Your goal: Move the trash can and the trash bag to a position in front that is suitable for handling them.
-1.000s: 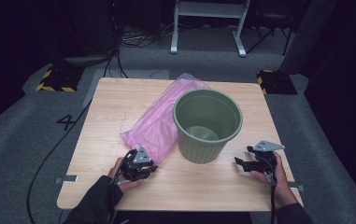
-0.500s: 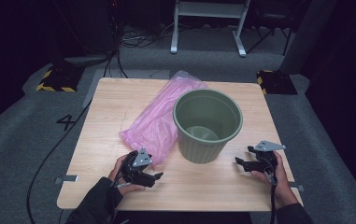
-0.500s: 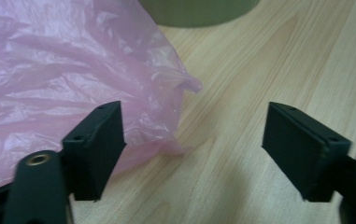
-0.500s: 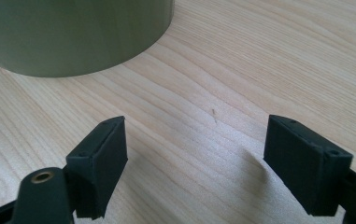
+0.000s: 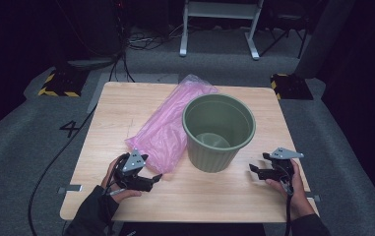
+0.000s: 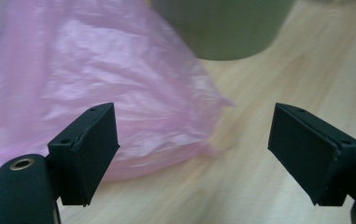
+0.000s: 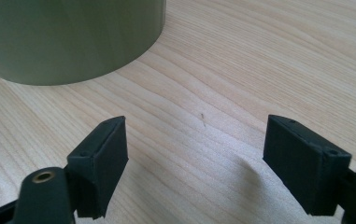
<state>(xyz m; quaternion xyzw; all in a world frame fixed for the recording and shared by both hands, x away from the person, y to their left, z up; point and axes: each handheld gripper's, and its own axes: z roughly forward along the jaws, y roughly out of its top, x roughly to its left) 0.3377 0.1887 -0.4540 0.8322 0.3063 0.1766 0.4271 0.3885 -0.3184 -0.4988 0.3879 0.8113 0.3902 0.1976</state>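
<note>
At the lower left of the high view, the left gripper [image 5: 151,179] is seen with jaws just spread wide and empty beside the pink plastic bag [image 5: 168,128], suggesting a grasp is being prepared, while the right gripper [image 5: 257,170] is held apart.

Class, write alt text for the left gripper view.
The left gripper has open black fingers framing a crumpled pink plastic bag lying on a wooden table. A green bin stands behind the bag.

Wooden table [image 5: 126,105] stands on grey carpet [image 5: 22,137]; a hazard-striped block [image 5: 56,84] lies beyond each far corner.
</note>
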